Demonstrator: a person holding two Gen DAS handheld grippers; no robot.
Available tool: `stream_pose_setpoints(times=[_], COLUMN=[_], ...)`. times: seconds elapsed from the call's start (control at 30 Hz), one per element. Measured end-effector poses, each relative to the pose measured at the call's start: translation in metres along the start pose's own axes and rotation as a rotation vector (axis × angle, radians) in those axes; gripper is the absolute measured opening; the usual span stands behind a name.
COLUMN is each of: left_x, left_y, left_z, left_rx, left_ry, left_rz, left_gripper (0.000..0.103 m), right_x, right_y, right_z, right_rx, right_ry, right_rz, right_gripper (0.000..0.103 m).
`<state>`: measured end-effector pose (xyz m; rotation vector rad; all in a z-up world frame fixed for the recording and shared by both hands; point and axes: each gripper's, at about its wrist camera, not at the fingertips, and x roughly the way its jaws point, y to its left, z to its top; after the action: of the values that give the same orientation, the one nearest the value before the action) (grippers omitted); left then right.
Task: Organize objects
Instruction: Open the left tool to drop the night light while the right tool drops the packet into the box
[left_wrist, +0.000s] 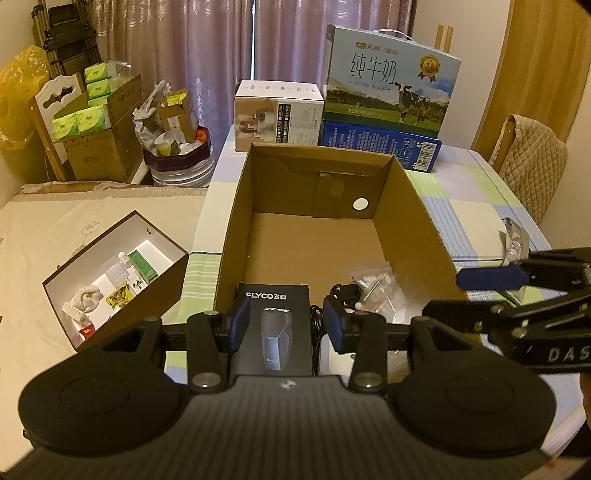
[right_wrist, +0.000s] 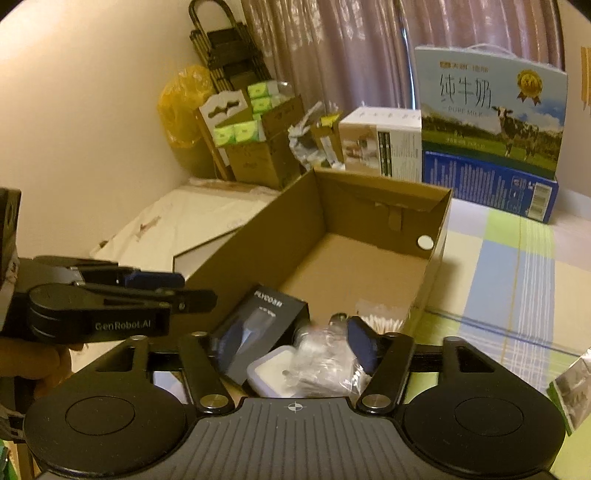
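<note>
In the near end of the open cardboard box (left_wrist: 413, 236) lies a black carton lettered "FLYCO" (left_wrist: 275, 325); the left gripper (left_wrist: 286, 325) straddles it, pads apart from its sides. The right gripper (right_wrist: 291, 347) gapes, unclamped, over a clear bag (right_wrist: 321, 362). Behind the box stands a "PURE MILK" case (left_wrist: 391, 85).

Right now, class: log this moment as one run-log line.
left gripper: open over black Flyco shaver box | right gripper: open above clear bag | cardboard box: mostly bare
</note>
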<state>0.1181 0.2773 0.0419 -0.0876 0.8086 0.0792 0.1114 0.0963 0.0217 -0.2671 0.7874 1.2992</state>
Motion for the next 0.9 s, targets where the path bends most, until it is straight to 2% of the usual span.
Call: stream_pose_setpoints(times=[0.47,0.9], left_x=[-0.007,-0.037], left_y=[-0.004,-0.043], left_z=[-0.005,-0.004], left_rx=[-0.014,-0.009], left_ry=[-0.005,-0.047], left_rz=[-0.006,-0.056], left_gripper=[0.039,0.047], right_x=[-0.031,-0.095], right_y=[-0.029,-0.046], right_z=[-0.014,-0.052], right_rx=[0.105,0.179], right_ry=[-0.009,-0.023], right_rz=[-0.063,-0.126], right_gripper=[0.063,0.063])
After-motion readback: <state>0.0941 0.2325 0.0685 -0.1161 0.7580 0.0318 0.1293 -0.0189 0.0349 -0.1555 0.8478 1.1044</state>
